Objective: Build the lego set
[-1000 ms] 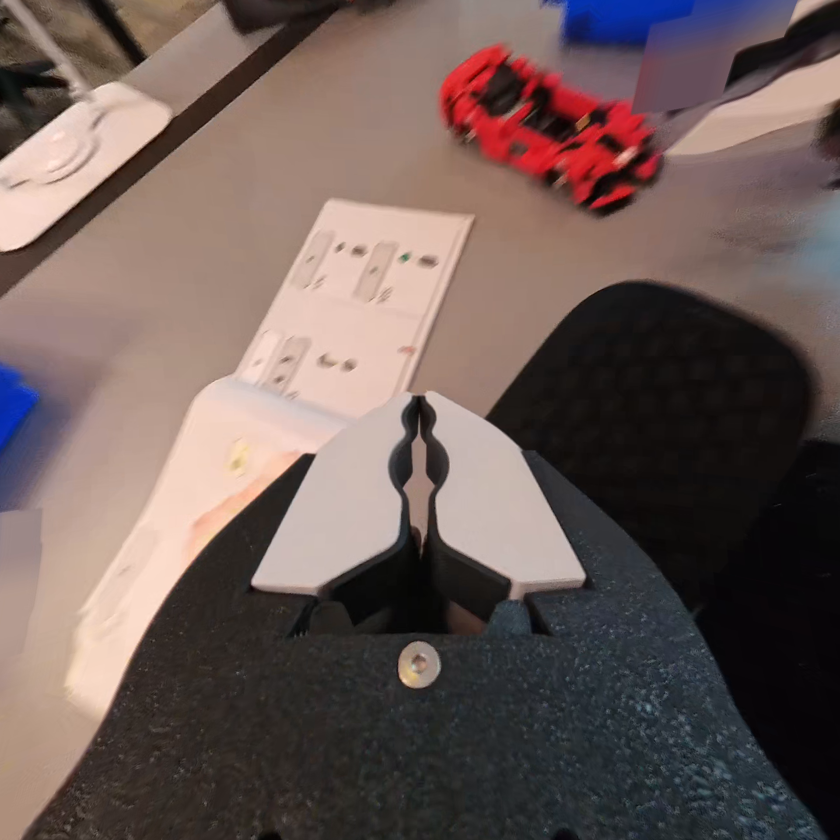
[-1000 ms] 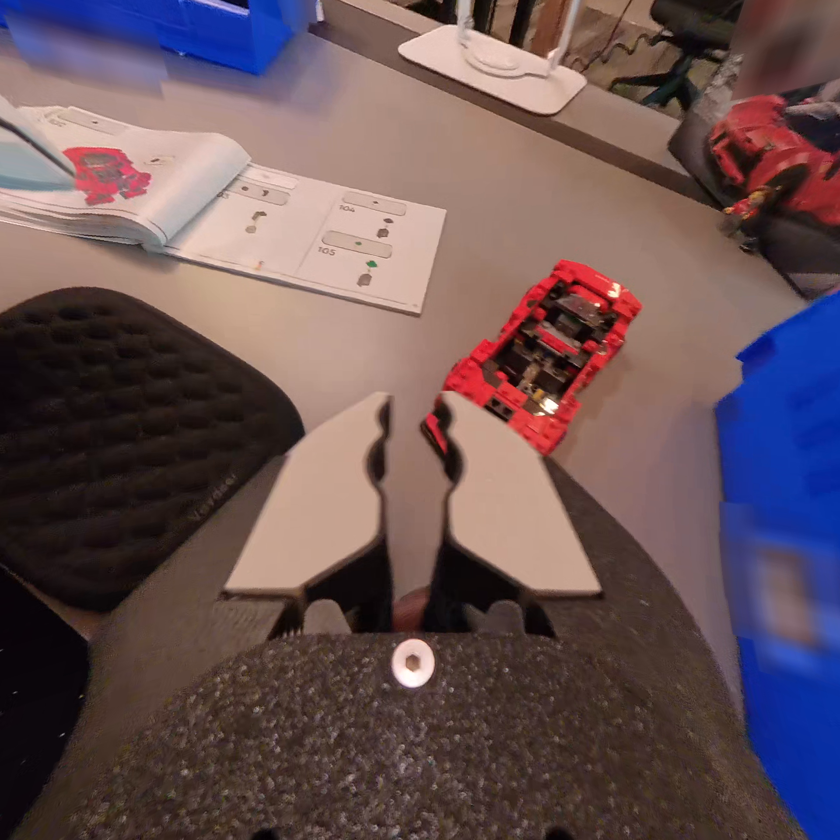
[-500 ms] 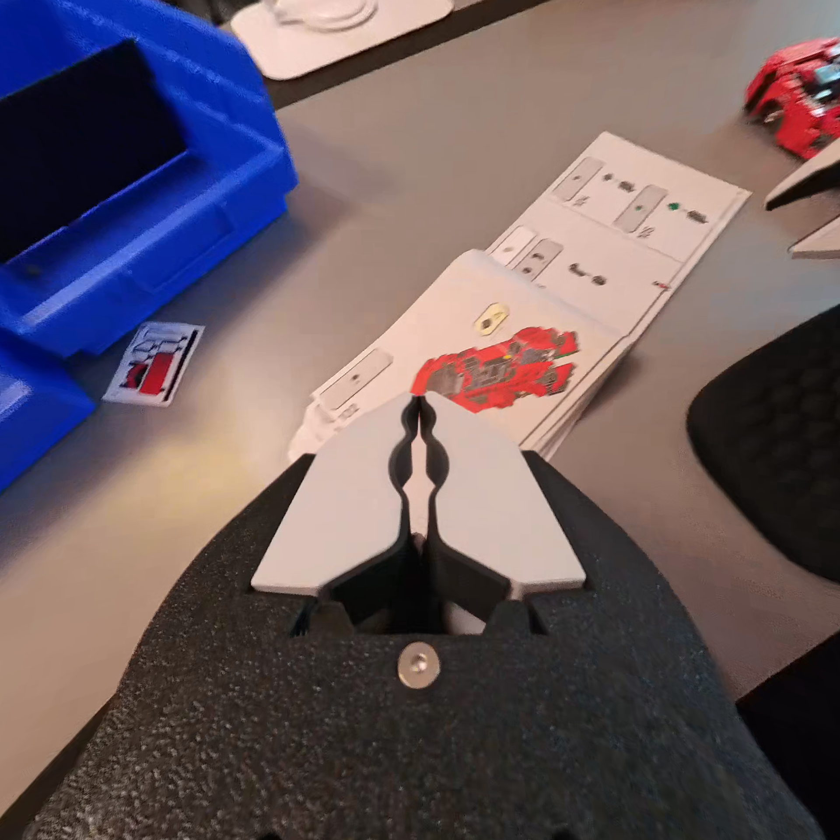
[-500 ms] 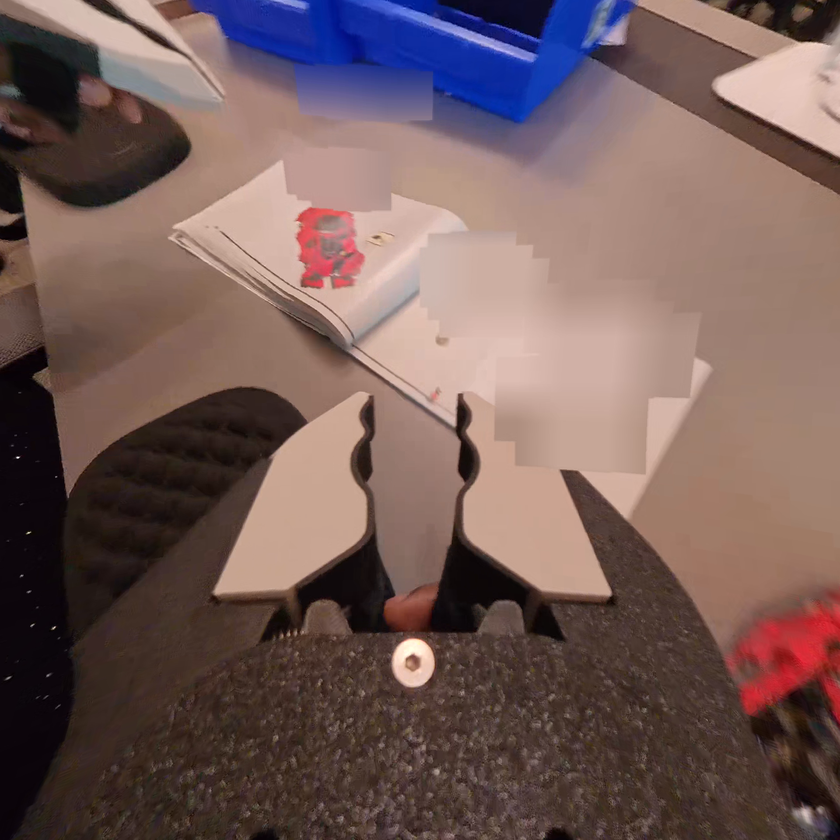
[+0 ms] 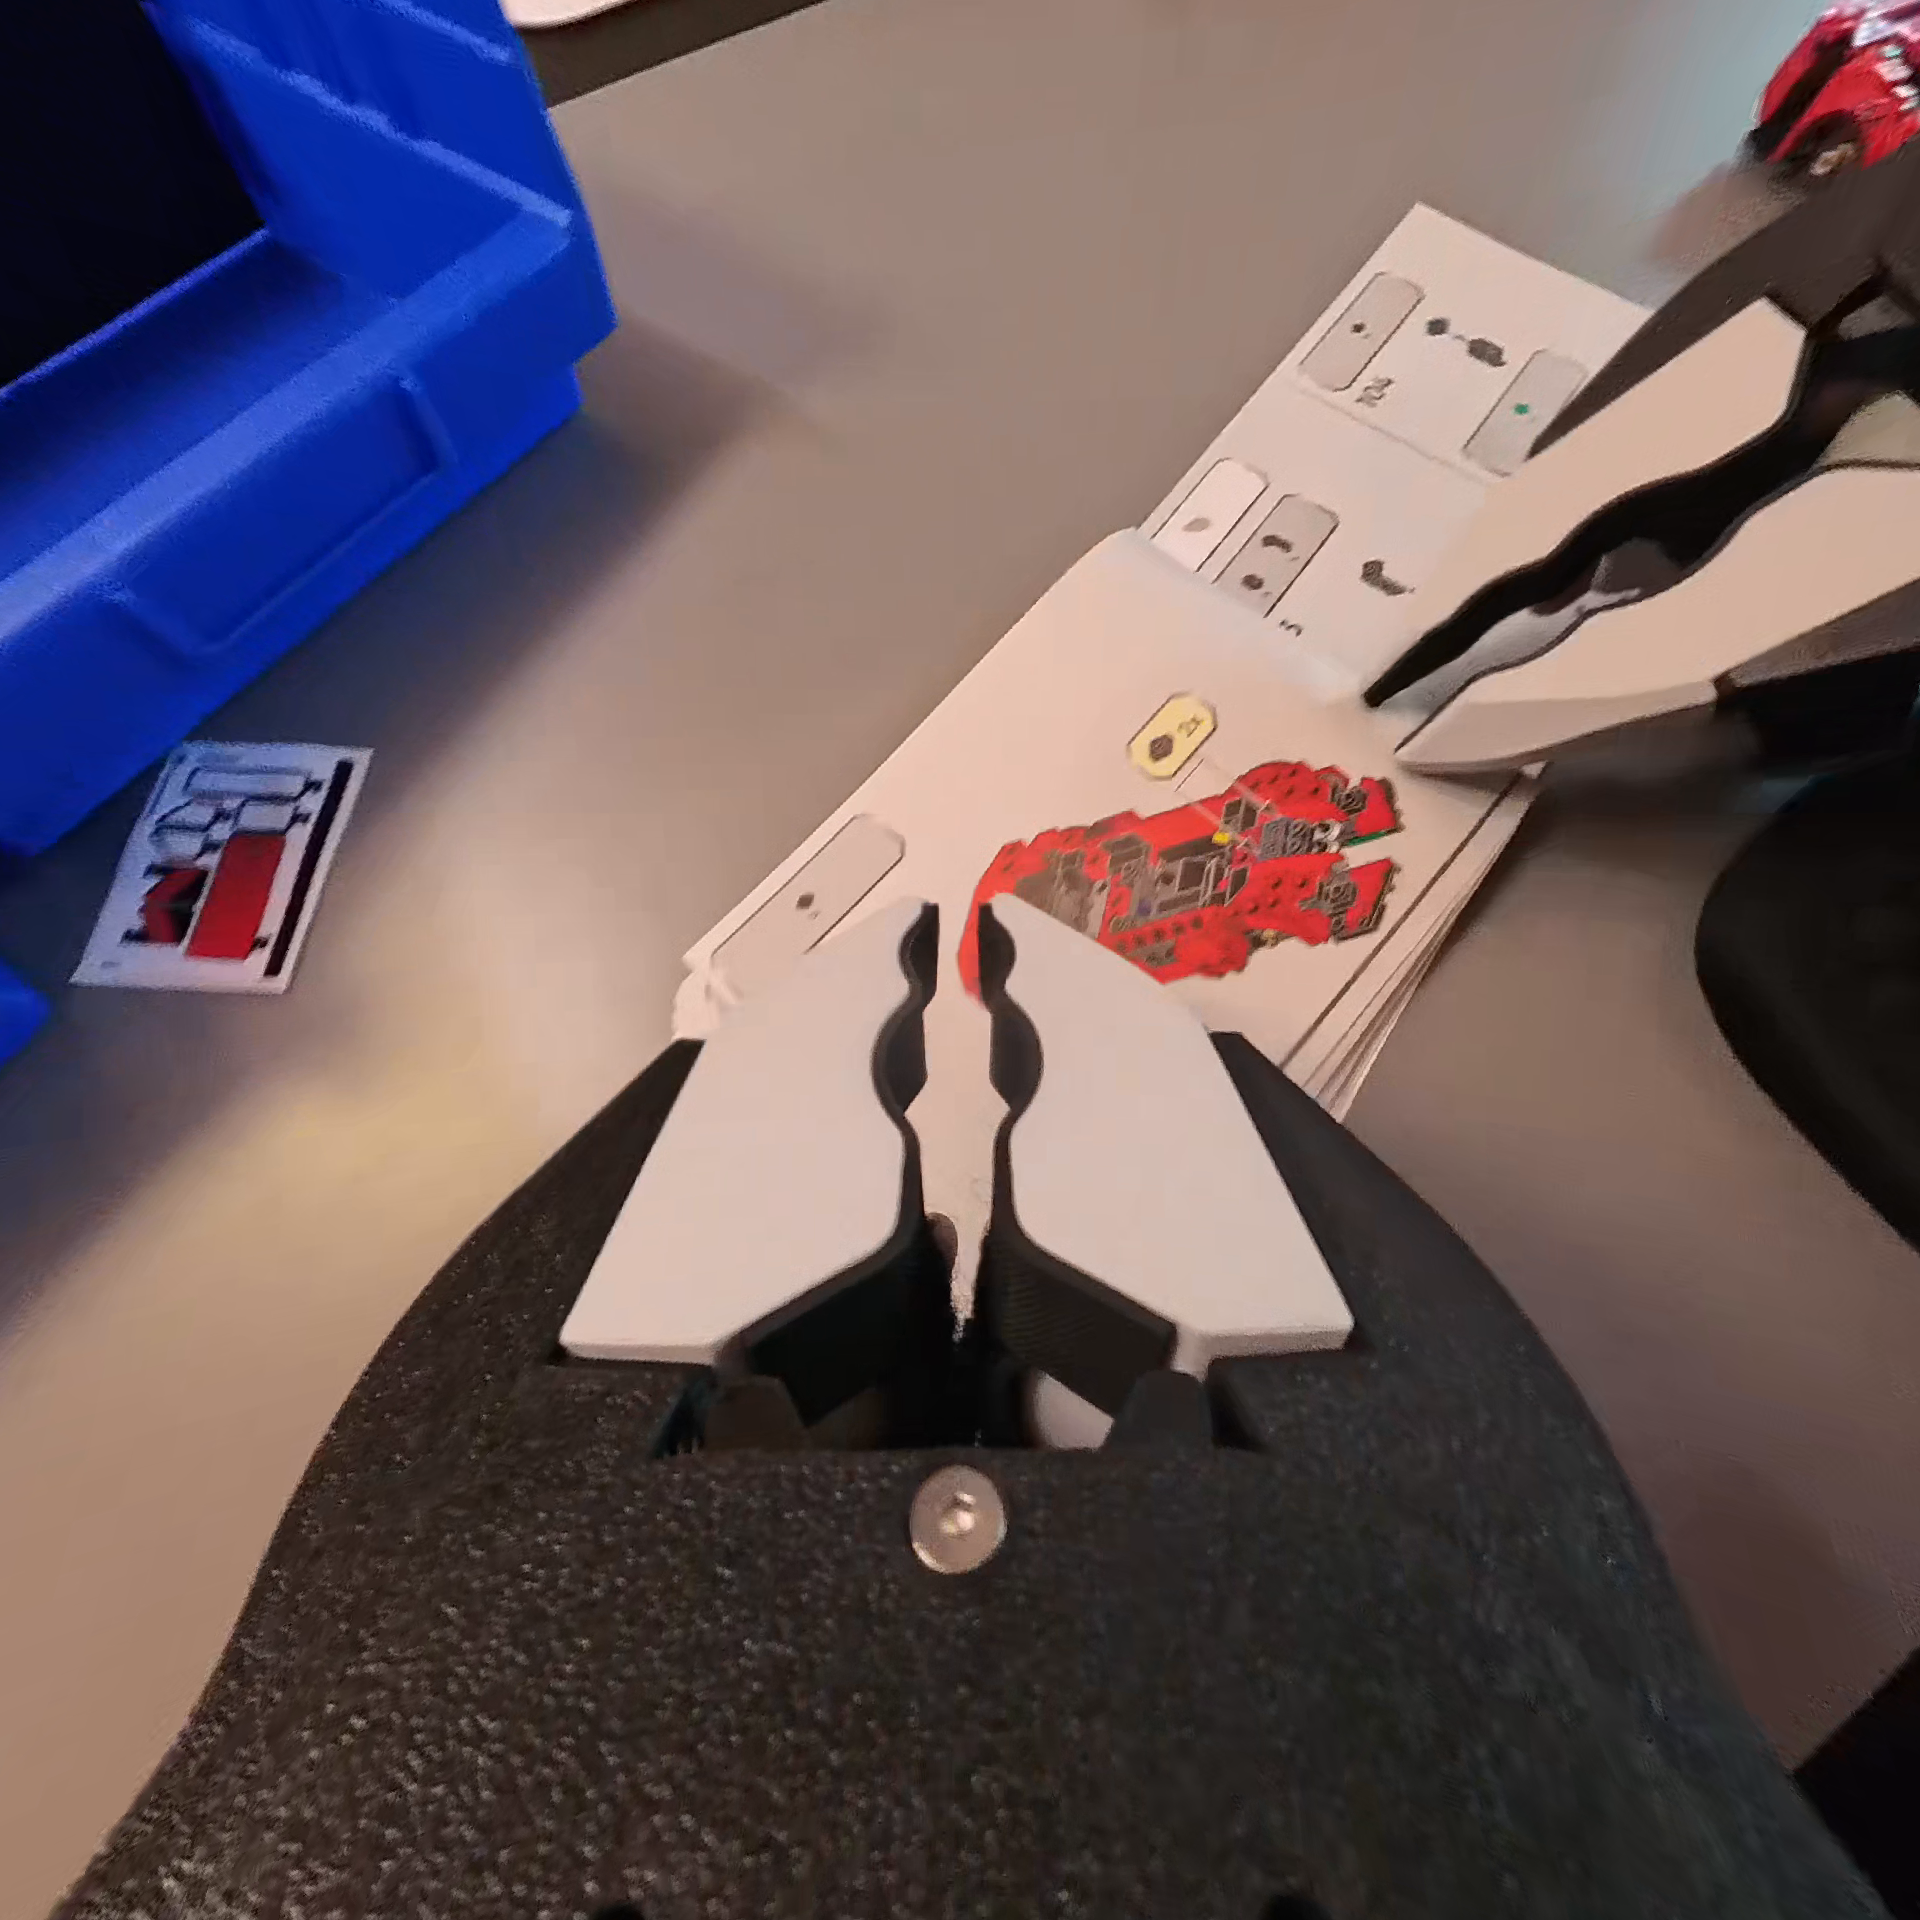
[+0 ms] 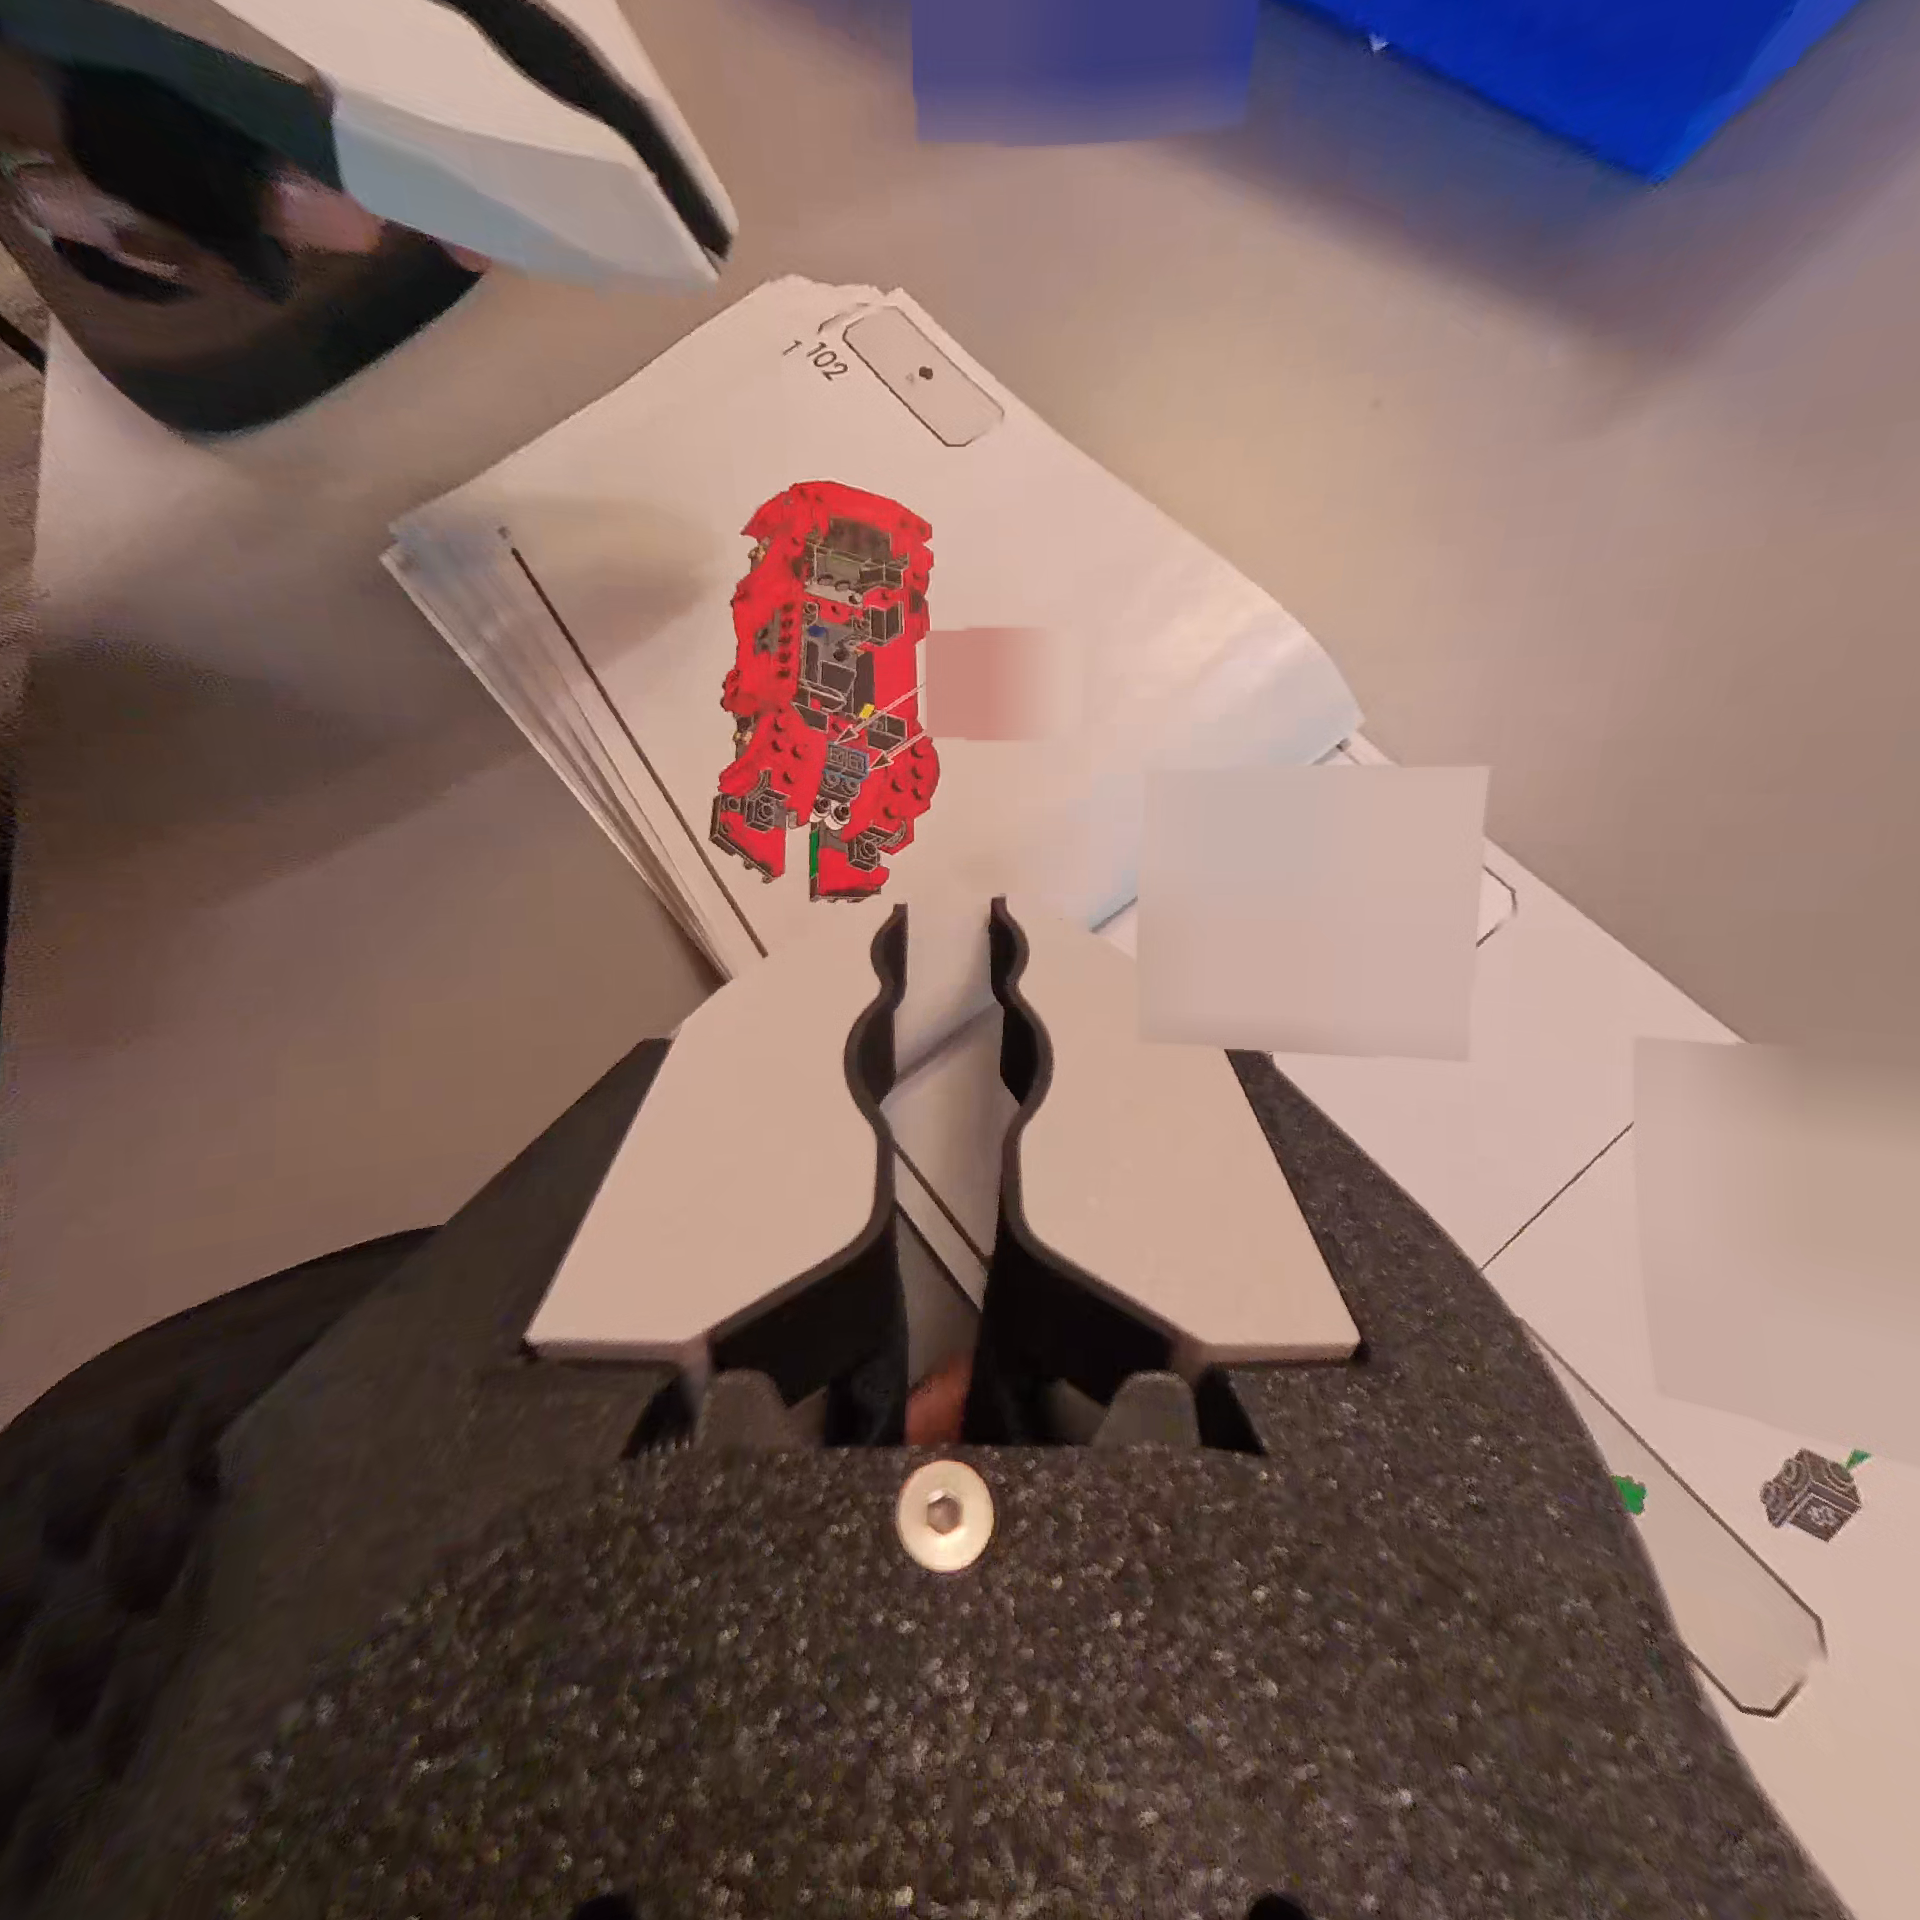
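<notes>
The open instruction booklet (image 5: 1143, 727) lies on the grey table, its left page showing a red car picture. My left gripper (image 5: 954, 916) hovers over the booklet's near corner, its jaws a narrow gap apart and empty. My right gripper (image 6: 948, 914) is low over the booklet (image 6: 644, 623) near the fold, open a little, with the curled page edge running between its fingers. I cannot tell if it touches the page. It also shows in the left wrist view (image 5: 1387, 722) at the page edge. The red lego car (image 5: 1849, 83) is at the far right.
A blue bin (image 5: 312, 364) stands at the left, with a sticker sheet (image 5: 223, 868) in front of it. A black padded mat (image 5: 1829, 987) lies right of the booklet. The left gripper (image 6: 712, 249) shows top left in the right wrist view, and the blue bin (image 6: 1662, 73) behind. My right fingertips sit around 12 centimeters from my left ones.
Both grippers swung away from the red car to the booklet and came close over it. The left jaws parted slightly. The right jaws narrowed.
</notes>
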### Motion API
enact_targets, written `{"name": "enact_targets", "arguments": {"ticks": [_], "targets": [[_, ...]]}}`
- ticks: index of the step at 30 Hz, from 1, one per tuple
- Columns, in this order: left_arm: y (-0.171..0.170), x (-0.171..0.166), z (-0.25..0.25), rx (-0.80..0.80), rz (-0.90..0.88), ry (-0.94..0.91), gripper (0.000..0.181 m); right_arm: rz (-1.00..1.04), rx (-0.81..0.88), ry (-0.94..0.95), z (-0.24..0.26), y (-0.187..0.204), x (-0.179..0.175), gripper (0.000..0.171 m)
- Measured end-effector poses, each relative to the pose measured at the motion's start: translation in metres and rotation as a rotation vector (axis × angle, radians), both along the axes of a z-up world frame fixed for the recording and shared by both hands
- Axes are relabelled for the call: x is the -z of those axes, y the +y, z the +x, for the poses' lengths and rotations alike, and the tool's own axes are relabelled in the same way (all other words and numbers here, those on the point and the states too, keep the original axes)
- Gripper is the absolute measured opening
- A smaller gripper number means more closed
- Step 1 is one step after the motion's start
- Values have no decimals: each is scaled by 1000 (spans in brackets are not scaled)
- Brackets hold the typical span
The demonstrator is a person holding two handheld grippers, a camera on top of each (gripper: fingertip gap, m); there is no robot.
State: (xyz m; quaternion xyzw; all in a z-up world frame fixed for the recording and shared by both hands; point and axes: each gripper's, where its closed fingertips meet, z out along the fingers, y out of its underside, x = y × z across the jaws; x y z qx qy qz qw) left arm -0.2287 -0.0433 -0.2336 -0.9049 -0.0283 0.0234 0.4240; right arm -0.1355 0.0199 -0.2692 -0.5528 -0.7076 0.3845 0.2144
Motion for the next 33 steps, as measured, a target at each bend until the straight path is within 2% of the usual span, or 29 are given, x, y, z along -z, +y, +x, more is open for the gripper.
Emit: {"name": "enact_targets", "arguments": {"ticks": [2,6,9,12,14,18,20,25,29,33], "targets": [[17,-1,9,52,16,-18,6,17,5,20,0,-2,0,16],[69,-8,58,253,82,-78,6,74,-7,40,-1,-10,2,16],[94,15,75,325,-7,19,4,81,-20,41,-2,-18,2,16],[91,44,72,328,-131,33,0,93,-31,18,3,-15,-1,21],[90,43,72,329,-74,-41,0,58,14,-4,10,-2,-5,33],[87,40,71,343,-39,-90,0,68,133,-48,18,37,6,34],[84,40,70,345,-44,-57,0,130,158,-29,18,46,10,23],[72,37,67,315,-24,2,0,128,245,-19,18,52,10,12],[56,40,61,286,-41,-40,0,153,267,-16,19,55,11,7],[53,41,60,279,-45,12,0,129,267,-19,19,55,11,6]]}}
